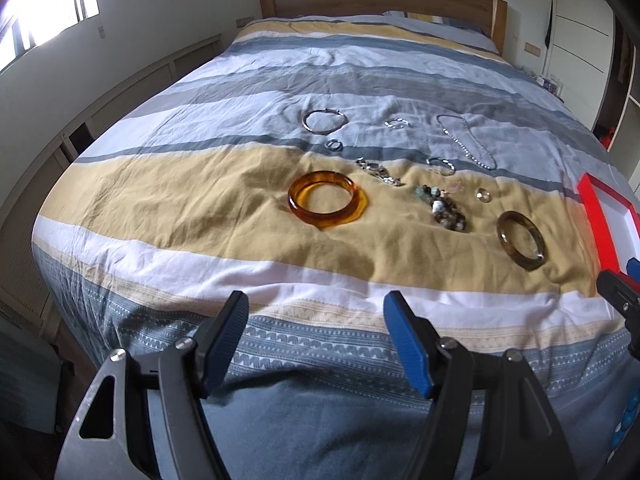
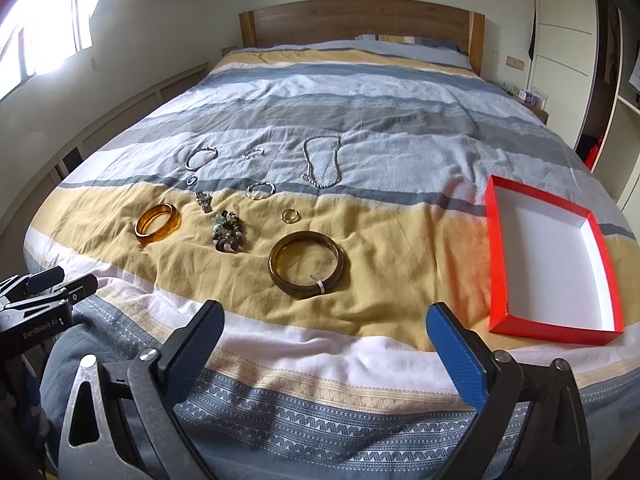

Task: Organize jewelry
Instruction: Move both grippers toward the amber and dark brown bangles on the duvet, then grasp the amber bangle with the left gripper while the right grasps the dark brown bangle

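Inspecting progress, we find nothing sorted yet: the red box (image 2: 505, 256) lies empty on the bed (image 2: 360, 92), the bangles (image 2: 306, 265), necklace (image 2: 322, 160) and rings remain spread beside it, and our left gripper (image 1: 316, 304) and right gripper (image 2: 325, 316) hang apart, holding nothing.

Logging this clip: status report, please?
Left gripper open, right gripper open, both empty. Jewelry loose on bed; red box empty. Nothing blocking dark bangle.
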`<move>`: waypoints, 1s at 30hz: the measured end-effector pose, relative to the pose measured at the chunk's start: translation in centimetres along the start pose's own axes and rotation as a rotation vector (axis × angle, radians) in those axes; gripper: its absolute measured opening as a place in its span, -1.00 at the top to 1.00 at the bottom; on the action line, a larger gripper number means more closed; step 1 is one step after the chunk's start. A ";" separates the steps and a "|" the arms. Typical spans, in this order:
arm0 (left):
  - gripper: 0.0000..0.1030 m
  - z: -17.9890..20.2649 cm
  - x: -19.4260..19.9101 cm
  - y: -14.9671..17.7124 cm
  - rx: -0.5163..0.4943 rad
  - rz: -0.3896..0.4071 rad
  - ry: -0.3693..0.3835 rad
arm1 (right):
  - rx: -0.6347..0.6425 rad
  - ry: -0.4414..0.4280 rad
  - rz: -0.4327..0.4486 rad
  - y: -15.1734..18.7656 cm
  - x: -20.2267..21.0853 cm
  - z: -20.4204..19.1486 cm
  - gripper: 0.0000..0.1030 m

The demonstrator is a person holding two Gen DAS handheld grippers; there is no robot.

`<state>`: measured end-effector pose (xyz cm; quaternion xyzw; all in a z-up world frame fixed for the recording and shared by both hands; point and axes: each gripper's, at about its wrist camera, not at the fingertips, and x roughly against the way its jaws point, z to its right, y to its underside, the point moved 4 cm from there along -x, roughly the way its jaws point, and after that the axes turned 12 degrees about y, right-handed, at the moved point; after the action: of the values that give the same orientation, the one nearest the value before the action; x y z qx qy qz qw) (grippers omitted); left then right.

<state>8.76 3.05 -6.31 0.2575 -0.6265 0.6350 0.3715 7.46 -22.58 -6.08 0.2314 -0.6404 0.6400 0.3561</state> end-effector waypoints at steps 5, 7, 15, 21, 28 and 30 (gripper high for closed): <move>-0.32 -0.4 -1.0 0.0 0.009 -0.024 0.001 | -0.019 -0.021 -0.045 0.1 -1.8 0.4 -0.44; -0.32 -0.5 -1.2 -0.2 0.010 -0.024 0.000 | -0.029 -0.036 -0.062 0.0 -2.6 0.5 -0.28; -0.31 -0.6 -3.3 -2.9 -0.021 -0.012 0.005 | -0.046 -0.090 -0.100 -1.5 -5.6 0.9 0.08; -0.30 -0.5 -6.1 -6.3 -0.040 -0.006 0.019 | -0.027 -0.104 -0.136 -2.7 -8.7 0.6 0.15; -0.29 -0.4 -10.1 -7.9 -0.060 -0.042 0.016 | -0.008 -0.130 -0.194 -2.9 -12.1 0.0 0.23; -0.28 -0.5 -11.4 -7.7 -0.063 -0.064 0.019 | 0.000 -0.140 -0.209 -2.7 -12.9 -0.3 0.29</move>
<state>21.72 1.34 -10.72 0.2596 -0.6342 0.6049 0.4055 17.82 -24.51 -14.08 0.3410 -0.6360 0.5817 0.3753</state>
